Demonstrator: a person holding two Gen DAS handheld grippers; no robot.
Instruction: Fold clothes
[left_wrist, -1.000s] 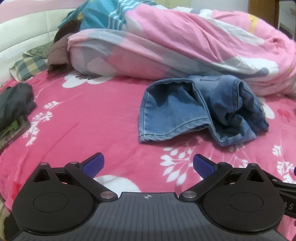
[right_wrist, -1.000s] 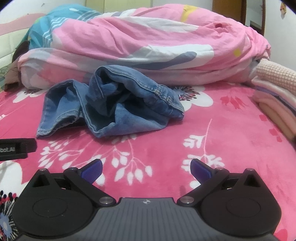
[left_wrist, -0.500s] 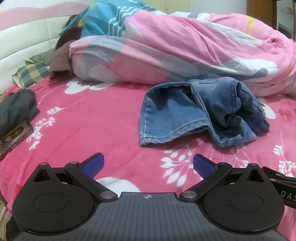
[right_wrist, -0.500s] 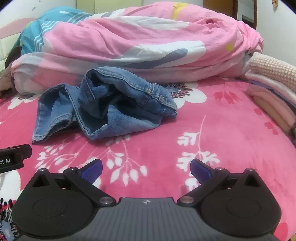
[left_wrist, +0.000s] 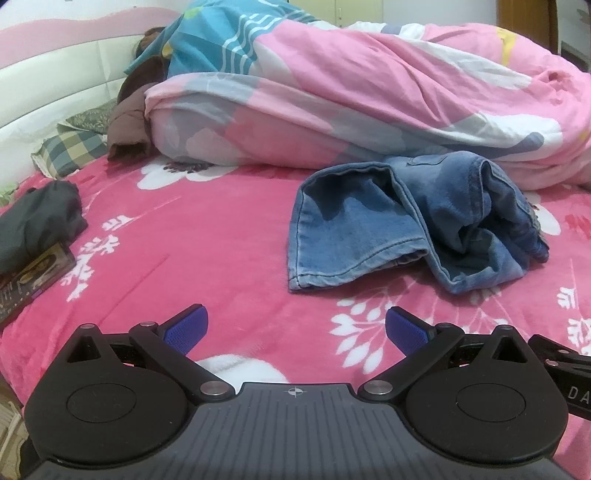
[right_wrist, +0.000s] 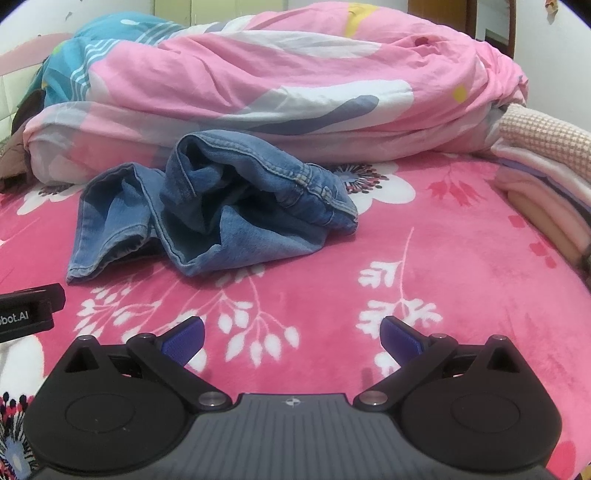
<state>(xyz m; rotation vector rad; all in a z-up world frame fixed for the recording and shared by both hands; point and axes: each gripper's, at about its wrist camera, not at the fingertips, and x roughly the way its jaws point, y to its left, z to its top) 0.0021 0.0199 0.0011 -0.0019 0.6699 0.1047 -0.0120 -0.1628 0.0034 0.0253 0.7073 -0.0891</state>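
Observation:
A crumpled pair of blue jeans lies in a heap on the pink floral bedspread, just in front of the rolled quilt. In the right wrist view the jeans sit left of centre, a hemmed leg end pointing toward me. My left gripper is open and holds nothing, hovering over the bedspread short of the jeans. The right gripper is likewise open and holds nothing, well back from the heap over the bedspread.
A big pink and blue quilt is bunched along the far side. A dark garment and a booklet lie at the left edge. Checked pillows rest by the white headboard. Folded pink clothes are stacked at right.
Both views have shifted a little: the jeans and quilt sit slightly lower and nearer in the frames, the grippers staying open over the bedspread.

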